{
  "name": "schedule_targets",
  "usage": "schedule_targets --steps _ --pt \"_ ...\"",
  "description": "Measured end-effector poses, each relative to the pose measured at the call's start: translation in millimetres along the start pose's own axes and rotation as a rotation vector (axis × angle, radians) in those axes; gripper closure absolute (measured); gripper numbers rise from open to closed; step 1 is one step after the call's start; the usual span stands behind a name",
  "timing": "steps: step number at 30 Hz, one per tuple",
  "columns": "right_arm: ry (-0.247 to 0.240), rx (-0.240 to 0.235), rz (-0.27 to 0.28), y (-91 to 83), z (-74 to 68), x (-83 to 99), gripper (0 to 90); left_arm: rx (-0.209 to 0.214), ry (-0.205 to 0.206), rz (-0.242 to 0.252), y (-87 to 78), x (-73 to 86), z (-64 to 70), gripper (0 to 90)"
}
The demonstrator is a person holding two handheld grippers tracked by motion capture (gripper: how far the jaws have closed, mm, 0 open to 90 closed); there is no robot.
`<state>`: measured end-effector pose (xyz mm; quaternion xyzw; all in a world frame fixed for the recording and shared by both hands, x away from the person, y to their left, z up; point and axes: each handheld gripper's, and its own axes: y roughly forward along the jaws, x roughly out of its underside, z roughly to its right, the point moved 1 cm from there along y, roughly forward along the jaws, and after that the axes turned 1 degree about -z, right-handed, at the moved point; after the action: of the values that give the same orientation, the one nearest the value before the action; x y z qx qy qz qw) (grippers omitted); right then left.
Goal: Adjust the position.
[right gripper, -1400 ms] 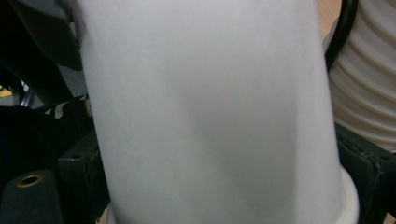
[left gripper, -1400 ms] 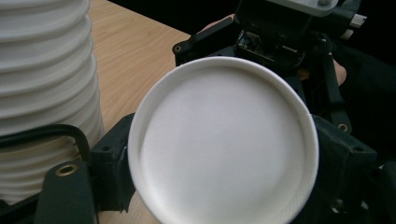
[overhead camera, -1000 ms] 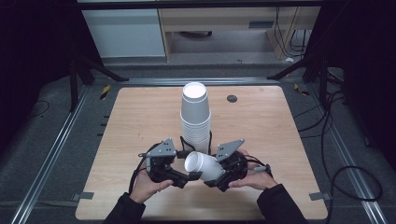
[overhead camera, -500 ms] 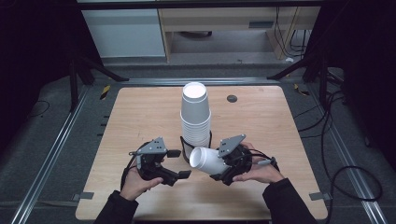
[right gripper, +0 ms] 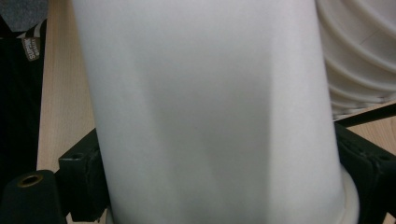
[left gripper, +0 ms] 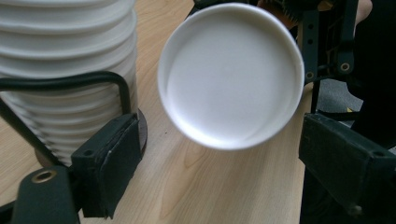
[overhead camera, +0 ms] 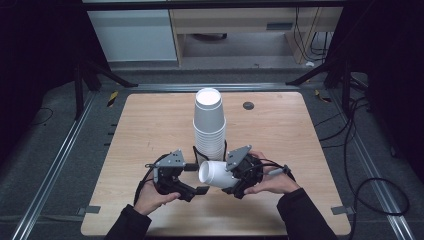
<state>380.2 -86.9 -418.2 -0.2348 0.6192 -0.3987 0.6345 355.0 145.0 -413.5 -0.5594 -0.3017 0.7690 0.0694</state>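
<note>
left claw (overhead camera: 196, 179): jaws apart, low | right claw (overhead camera: 226, 176): clamped, tilted

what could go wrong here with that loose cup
The right hand-held gripper pinches the thin white cup near its rim; squeezing harder could crush it. The cup lies on its side close to the tall cup stack, so a swing might topple that. The left hand-held gripper, open, might bump the cup.
</note>
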Motion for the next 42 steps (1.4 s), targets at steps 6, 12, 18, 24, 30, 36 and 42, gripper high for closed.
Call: schedule_targets --steps 6,12,18,24,30,36,42 --pt "-0.016 -0.007 -0.016 3.8 -3.8 -2.2 10.5 0.012 0.011 -0.01 7.5 -3.7 3.8 12.3" --pt "-0.033 -0.011 -0.032 7.6 -9.2 -4.5 10.5 0.02 0.015 -0.018 11.4 -5.6 4.6 12.4" --pt "-0.039 -0.011 -0.039 10.2 -10.6 -5.9 10.5 0.017 0.009 -0.03 16.8 -7.3 6.1 12.6" --pt "-0.045 -0.017 -0.037 12.6 -12.4 -9.1 10.5 0.017 0.002 -0.031 21.2 -9.9 7.4 13.8" --pt "-0.045 -0.019 -0.028 12.7 -12.8 -11.9 10.5 0.006 0.011 -0.04 23.4 -9.7 7.6 15.4" --pt "-0.045 -0.021 -0.03 12.8 -13.1 -13.3 10.5 0.001 0.009 -0.045 24.7 -9.6 8.0 16.7" --pt "-0.052 -0.026 -0.039 13.9 -13.4 -12.7 10.3 0.002 0.009 -0.05 24.8 -9.4 9.1 18.5"
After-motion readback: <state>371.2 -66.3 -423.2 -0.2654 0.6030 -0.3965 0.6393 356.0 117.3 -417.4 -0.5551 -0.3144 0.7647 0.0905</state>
